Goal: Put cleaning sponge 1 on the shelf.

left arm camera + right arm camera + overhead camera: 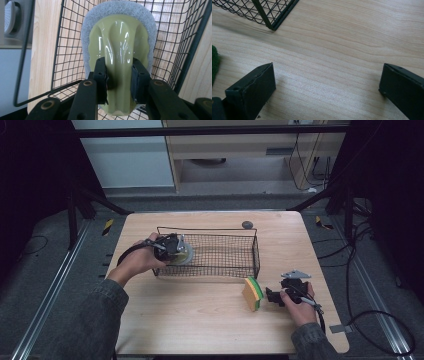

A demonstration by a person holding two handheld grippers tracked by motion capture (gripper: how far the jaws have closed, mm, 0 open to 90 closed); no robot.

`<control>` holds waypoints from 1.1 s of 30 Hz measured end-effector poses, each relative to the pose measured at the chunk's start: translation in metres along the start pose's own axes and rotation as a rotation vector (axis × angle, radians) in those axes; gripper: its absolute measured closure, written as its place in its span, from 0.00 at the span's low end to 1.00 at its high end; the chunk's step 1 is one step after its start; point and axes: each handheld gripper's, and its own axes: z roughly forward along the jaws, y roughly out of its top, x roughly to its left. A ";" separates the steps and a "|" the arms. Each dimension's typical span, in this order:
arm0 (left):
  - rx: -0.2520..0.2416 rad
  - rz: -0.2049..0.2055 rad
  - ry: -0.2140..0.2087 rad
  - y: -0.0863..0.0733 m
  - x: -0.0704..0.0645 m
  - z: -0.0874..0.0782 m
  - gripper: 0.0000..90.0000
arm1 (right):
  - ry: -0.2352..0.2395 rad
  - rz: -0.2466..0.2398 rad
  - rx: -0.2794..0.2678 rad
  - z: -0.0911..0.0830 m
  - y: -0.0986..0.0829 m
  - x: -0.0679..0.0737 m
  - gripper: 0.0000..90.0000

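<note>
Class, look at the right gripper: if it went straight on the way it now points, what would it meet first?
The right gripper points left toward the sponge, standing close ahead, so probably that first. Its jaws are open over bare table, the sponge's green edge at their left, so it might slip past.

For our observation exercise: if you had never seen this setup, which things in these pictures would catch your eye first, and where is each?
First, the black wire basket at the middle of the wooden table, with the left gripper shut on a pale green scrubber over its left end. Next, the yellow and green sponge standing just before the basket's right end, beside the open right gripper.
</note>
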 end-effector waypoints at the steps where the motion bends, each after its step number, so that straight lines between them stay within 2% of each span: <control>1: 0.000 -0.003 -0.003 0.000 0.000 0.001 0.78 | 0.000 0.000 0.000 0.000 0.000 0.000 0.01; 9: 0.005 -0.007 -0.016 0.001 0.001 0.006 0.78 | 0.000 0.000 0.000 0.000 0.000 0.000 0.01; 10: 0.010 -0.014 -0.028 0.000 -0.001 0.008 0.78 | 0.000 0.000 0.000 0.000 0.000 0.000 0.01; 11: 0.014 -0.006 -0.027 0.000 0.000 0.008 0.78 | 0.000 0.000 0.000 0.000 0.000 0.000 0.01; 13: 0.015 -0.019 -0.036 0.000 -0.001 0.009 0.78 | 0.000 0.000 0.000 0.000 0.000 0.000 0.01; 15: 0.016 -0.009 -0.033 0.000 0.001 0.010 0.78 | 0.000 0.000 0.000 0.000 0.000 0.000 0.01; 19: 0.020 -0.029 -0.045 -0.001 0.001 0.011 0.78 | 0.000 0.000 0.000 0.000 0.000 0.000 0.01; 27: 0.022 -0.034 -0.049 -0.001 0.001 0.011 0.77 | 0.000 0.000 0.000 0.000 0.000 0.000 0.01; 33: -0.002 -0.064 -0.072 -0.005 -0.001 0.013 0.76 | 0.001 0.000 0.000 0.000 0.000 0.000 0.01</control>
